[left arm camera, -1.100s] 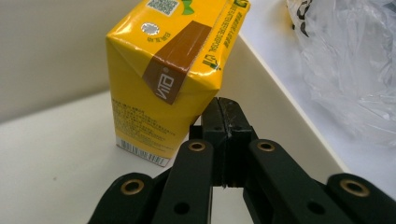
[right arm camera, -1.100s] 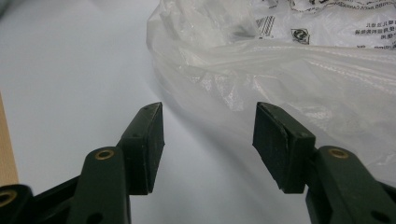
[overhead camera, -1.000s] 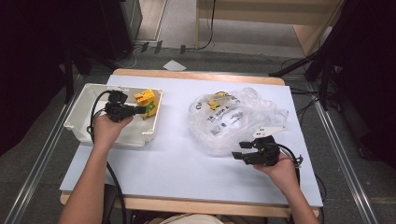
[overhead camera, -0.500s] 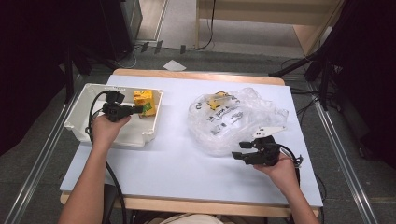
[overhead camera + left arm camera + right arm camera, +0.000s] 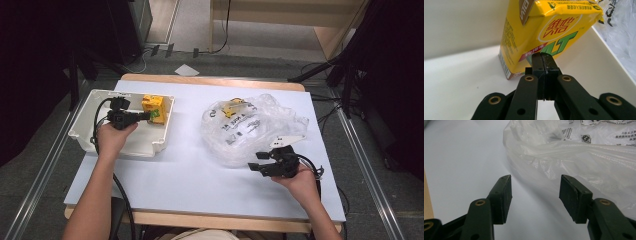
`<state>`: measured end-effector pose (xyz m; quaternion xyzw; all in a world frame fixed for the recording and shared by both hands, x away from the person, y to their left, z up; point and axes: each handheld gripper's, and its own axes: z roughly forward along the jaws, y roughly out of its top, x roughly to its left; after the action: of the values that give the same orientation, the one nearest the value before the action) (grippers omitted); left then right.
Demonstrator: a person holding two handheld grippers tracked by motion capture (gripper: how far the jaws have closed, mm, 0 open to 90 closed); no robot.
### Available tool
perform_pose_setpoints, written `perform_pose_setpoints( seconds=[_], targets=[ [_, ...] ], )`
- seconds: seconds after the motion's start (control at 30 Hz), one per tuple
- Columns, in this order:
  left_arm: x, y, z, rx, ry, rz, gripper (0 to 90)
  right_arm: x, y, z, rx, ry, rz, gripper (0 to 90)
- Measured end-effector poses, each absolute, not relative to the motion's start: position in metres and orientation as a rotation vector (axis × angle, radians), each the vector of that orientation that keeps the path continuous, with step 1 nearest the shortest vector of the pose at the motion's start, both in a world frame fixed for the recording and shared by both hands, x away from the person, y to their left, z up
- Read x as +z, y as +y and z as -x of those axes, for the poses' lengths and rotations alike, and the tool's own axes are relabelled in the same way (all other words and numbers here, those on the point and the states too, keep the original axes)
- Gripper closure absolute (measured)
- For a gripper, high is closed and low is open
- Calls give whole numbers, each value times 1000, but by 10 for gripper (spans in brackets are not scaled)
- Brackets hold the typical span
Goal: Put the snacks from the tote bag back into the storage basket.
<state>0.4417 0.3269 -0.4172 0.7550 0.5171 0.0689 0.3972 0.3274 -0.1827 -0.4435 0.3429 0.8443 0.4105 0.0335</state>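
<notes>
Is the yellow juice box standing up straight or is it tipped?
Tipped. In the left gripper view the yellow juice box leans over inside the white tub, one bottom corner down, beyond the left gripper's shut jaws.

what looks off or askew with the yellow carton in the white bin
The yellow drink carton sits tilted in the far corner of the white bin, leaning rather than upright. The left gripper is shut with its tips at the carton's face, nothing between them. No spill or damage shows.
</notes>
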Motion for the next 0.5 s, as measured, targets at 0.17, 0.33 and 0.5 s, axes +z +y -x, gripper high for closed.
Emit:
perform_pose_setpoints(
  seconds=[0.17, 0.33, 0.5],
  targets=[
    [-416, 327, -441, 142, 1302, -1907, 888, -444, -183, -327, 1263, 2599, -1055, 447],
    [-411, 324, -439, 138, 1295, -1914, 842, -444, -183, -328, 1261, 2600, -1043, 448],
    [-406, 321, -436, 145, 1278, -1921, 802, -444, -183, -328, 1260, 2602, -1040, 448]
  ],
)
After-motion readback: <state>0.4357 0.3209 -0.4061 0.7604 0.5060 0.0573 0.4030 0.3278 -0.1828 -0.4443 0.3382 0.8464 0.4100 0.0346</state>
